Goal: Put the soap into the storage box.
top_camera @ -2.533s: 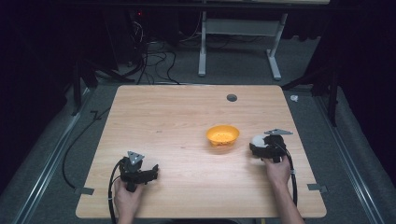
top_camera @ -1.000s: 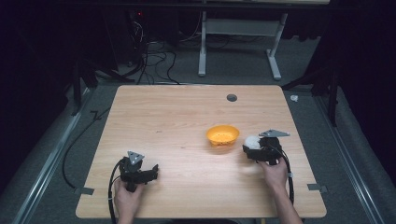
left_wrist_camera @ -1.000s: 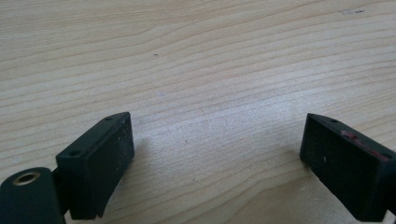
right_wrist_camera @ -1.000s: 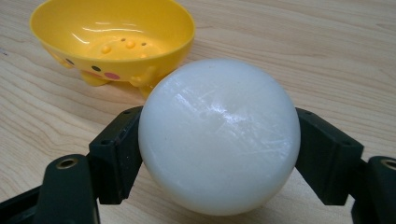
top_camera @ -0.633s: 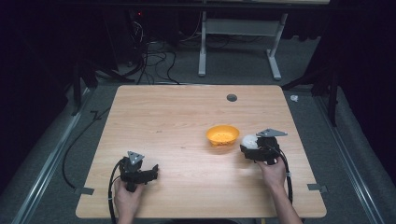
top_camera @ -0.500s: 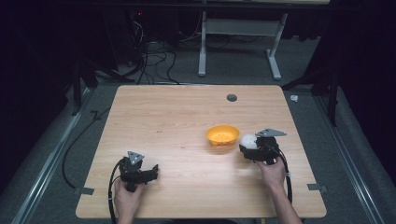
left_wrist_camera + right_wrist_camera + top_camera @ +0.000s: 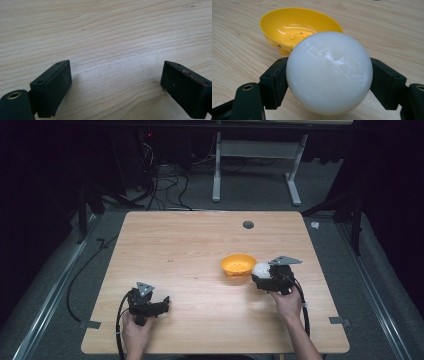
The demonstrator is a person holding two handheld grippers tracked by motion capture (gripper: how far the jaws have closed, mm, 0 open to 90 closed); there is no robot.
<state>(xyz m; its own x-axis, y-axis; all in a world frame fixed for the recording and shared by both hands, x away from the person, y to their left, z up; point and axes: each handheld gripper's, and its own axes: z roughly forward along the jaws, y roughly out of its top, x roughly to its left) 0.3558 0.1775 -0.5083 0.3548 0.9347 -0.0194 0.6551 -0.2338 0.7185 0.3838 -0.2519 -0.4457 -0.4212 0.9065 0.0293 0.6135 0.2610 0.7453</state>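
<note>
Progress: white ball (image 7: 329, 72) gripped and carried up beside the yellow bowl (image 7: 297, 27); likely left: lift over the rim, release
Right gripper (image 7: 264, 279): jaws clamped on the ball's sides
Left gripper (image 7: 116, 87): jaws wide, idle over the wooden table (image 7: 190, 245)
Materials: smooth, waxy ball; glossy plastic bowl, tilted

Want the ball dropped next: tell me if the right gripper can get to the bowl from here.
Probably yes. The right gripper holds the ball beside the bowl, with bare table between them.
</note>
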